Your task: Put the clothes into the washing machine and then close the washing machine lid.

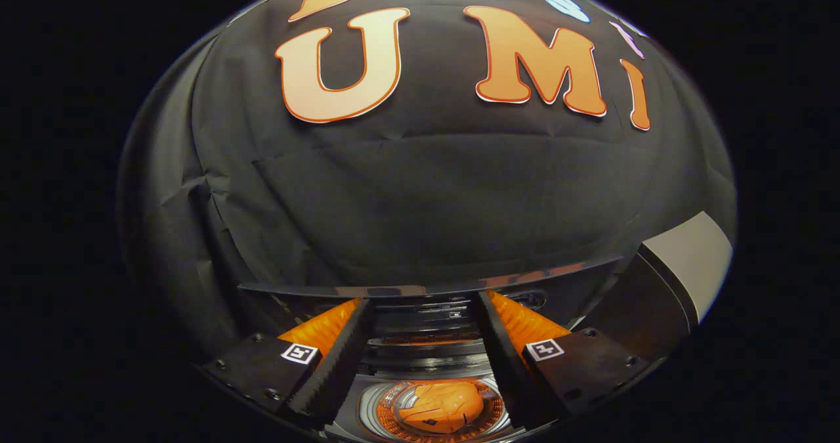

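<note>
- Gripper (423,315): fingers spread, holding nothing.
- Orange garment (441,406): in washing machine drum (374,409), below between fingers.
- Lid (426,290): raised just ahead; likely next, press it down squarely.

One gripper (425,305) here with two fingers (338,358), spread wide with nothing pinched, and two square black-and-white markers (300,354) — one riding on each finger block. Between the fingers and below them sits one washing machine (426,338), its dark glossy lid edge running just ahead of the fingertips, and down in its one round drum (374,407) lies one orange garment (441,407) — a single crumpled bundle. Off beyond the right finger there's one pale grey panel (689,259), and past everything, one black cloth wall (420,193).
</note>
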`<state>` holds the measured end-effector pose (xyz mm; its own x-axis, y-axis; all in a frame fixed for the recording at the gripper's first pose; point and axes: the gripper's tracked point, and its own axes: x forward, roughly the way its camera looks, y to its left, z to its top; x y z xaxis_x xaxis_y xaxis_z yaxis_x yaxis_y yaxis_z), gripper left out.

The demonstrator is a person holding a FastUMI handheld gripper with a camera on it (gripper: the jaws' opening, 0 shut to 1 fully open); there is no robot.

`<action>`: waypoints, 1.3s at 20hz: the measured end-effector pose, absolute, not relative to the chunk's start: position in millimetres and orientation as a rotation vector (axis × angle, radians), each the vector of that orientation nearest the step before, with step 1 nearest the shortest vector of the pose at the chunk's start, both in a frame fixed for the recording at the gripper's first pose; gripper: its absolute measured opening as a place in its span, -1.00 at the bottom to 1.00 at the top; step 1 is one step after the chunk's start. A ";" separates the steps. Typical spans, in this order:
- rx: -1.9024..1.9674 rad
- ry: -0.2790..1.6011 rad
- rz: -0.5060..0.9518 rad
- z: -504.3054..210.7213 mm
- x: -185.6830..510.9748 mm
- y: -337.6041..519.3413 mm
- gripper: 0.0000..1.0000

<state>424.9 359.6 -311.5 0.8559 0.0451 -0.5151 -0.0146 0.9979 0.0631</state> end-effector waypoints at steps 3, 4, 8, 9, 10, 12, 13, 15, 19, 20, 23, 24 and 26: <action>0.051 0.519 0.034 -311.0 420.4 360.1 0.99; 0.043 0.517 0.030 -311.3 417.4 359.7 0.98; 0.048 0.513 0.029 -312.4 413.0 360.1 0.99; 0.046 0.513 0.032 -312.4 413.6 359.8 0.99; 0.048 0.514 0.031 -311.6 413.4 359.8 0.99; 0.042 0.508 0.033 -312.0 411.5 359.1 0.99; 0.042 0.504 0.034 -312.1 410.0 360.2 0.99; 0.044 0.503 0.032 -312.7 411.7 359.8 0.99; 0.027 0.494 0.038 -308.9 413.5 361.2 0.99; 0.029 0.494 0.038 -309.8 413.3 360.3 0.98; 0.036 0.487 0.032 -309.7 418.4 359.5 0.97; 0.031 0.492 0.034 -309.3 418.6 359.6 0.98; 0.018 0.487 0.040 -307.6 419.4 359.4 0.98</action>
